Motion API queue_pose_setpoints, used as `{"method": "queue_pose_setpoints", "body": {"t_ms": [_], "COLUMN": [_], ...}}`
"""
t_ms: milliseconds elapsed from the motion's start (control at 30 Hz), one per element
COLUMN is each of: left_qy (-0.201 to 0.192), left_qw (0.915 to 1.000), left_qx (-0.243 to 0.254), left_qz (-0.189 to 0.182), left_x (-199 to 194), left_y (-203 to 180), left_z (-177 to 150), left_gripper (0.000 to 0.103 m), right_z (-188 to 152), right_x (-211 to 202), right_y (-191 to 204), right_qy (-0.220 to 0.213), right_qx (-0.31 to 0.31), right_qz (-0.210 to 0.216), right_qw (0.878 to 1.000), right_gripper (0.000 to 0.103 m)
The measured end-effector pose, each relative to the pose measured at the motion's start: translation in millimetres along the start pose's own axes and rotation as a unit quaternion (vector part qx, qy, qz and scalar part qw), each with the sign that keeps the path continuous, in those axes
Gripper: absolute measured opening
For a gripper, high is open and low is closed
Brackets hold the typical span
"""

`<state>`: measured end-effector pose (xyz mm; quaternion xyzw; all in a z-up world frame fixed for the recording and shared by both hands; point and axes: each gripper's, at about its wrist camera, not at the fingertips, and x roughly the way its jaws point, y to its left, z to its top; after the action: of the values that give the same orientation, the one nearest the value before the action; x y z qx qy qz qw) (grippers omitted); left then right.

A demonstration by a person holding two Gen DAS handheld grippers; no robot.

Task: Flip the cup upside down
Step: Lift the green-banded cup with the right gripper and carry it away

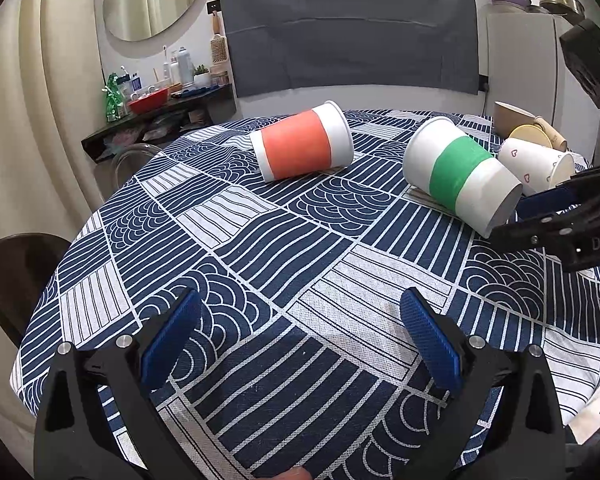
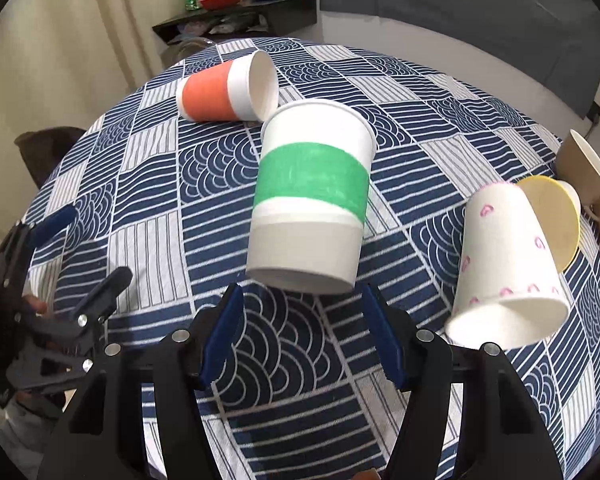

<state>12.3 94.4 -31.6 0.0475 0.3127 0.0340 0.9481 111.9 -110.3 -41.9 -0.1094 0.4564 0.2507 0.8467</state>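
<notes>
A white paper cup with a green band (image 1: 458, 172) (image 2: 310, 196) lies tilted on the patterned tablecloth, its base toward my right gripper. My right gripper (image 2: 302, 336) (image 1: 540, 210) is open just behind the cup's base, not touching it. A white cup with an orange band (image 1: 302, 146) (image 2: 228, 88) lies on its side farther back. A white cup with pink hearts (image 1: 538, 164) (image 2: 508, 264) lies on its side at the right. My left gripper (image 1: 300, 338) (image 2: 72, 248) is open and empty over the near part of the table.
A brown cup (image 1: 512, 118) (image 2: 582, 168), a yellow lid (image 2: 556, 220) and a small beige cup (image 1: 552, 132) lie at the table's right edge. A dark chair (image 1: 16, 272) stands at the left. A cluttered shelf (image 1: 160, 108) is on the back wall.
</notes>
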Motion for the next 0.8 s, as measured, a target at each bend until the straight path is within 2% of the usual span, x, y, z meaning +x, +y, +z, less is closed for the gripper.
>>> {"method": "queue_pose_setpoints", "body": {"t_ms": [100,300,400,633,800], "left_qy": [0.000,0.008,0.021,0.055,0.038], "left_qw": [0.9998,0.9998,0.9997,0.9971,0.9977], "left_qx": [0.008,-0.006,-0.013,-0.050,-0.045], "left_qz": [0.016,0.018,0.008,-0.016,-0.033], "left_x": [0,2,6,11,-1], "left_y": [-4,0,3,1,-24], "left_z": [0,1,3,7,23], "left_gripper": [0.097,0.097,0.097,0.097,0.097], "right_z": [-2,-10,-17,-41,-61], "right_x": [-2,-13,-20,-38,-53], "right_y": [-1,-8,-16,-42,-72], "right_qy": [-0.005,-0.026,-0.042,-0.068,-0.090], "right_qx": [0.000,0.003,0.010,0.044,0.079], "right_qz": [-0.003,0.008,0.016,0.029,0.032], "right_qw": [1.000,1.000,0.999,0.996,0.992], "right_gripper": [0.059,0.075,0.086,0.088,0.089]}}
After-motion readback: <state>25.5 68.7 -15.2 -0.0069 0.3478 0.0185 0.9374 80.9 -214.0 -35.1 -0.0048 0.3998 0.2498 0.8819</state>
